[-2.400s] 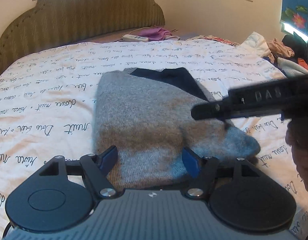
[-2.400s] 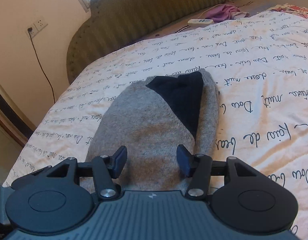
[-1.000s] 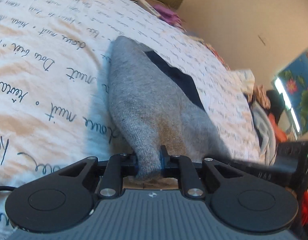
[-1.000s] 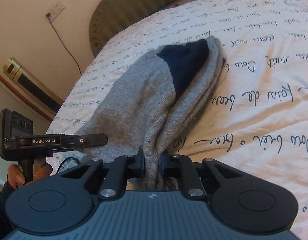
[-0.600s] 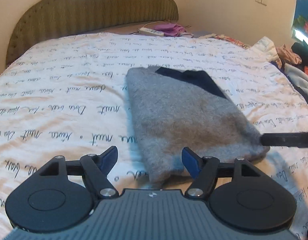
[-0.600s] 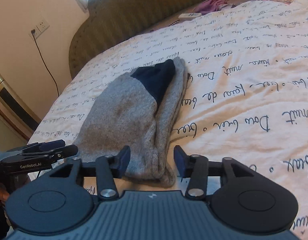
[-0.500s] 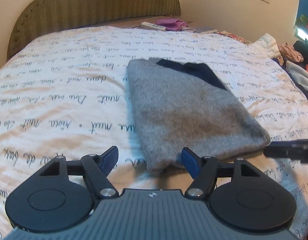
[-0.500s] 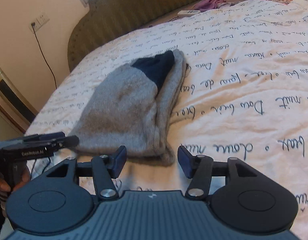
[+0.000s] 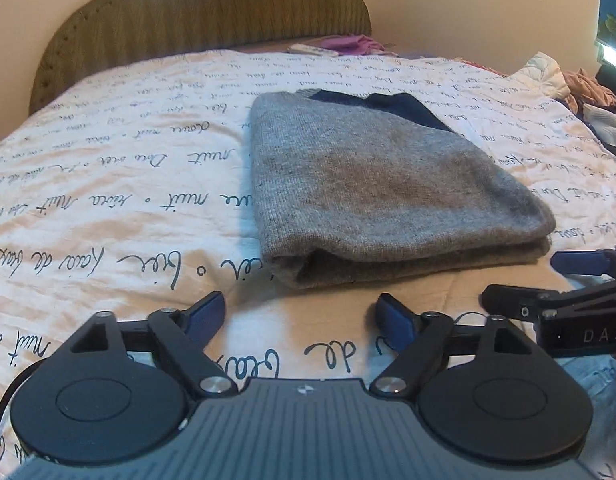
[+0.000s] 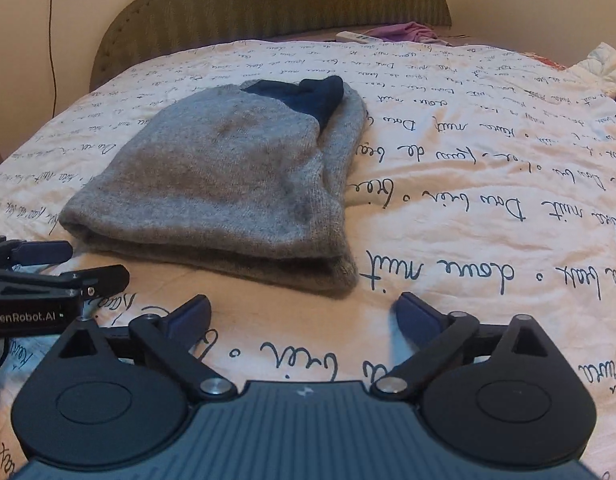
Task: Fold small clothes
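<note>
The left gripper (image 9: 299, 312) stands with its jaws released; they have just been opening, and nothing lies between them, the near edge of the grey sweater (image 9: 380, 184) resting just beyond the fingertips. The right gripper (image 10: 303, 314) is in the same condition: jaws spread wide after having just been opening, empty, with only the bedsheet (image 10: 488, 184) visible in the gap. Each gripper also appears at the edge of the other's view, which places them side by side along the sweater's near edge, one toward each corner. This arrangement suits a two-point release: both corners are let go so that the folded layers settle evenly, without one side dragging. The sweater lies flat near the middle of the bed, folded into a compact bundle with stacked layers visible along its near edge and a dark blue panel (image 10: 308, 94) showing at its far end, toward the headboard (image 9: 203, 12). The fold appears complete or nearly so; whether a further fold is intended cannot be told. Farther out, a purple garment (image 10: 408, 32) and a white remote control (image 10: 354, 37) lie near the headboard, and a pile of clothes (image 9: 588, 88) sits at the right side of the bed, probably the stock waiting for folding.
</note>
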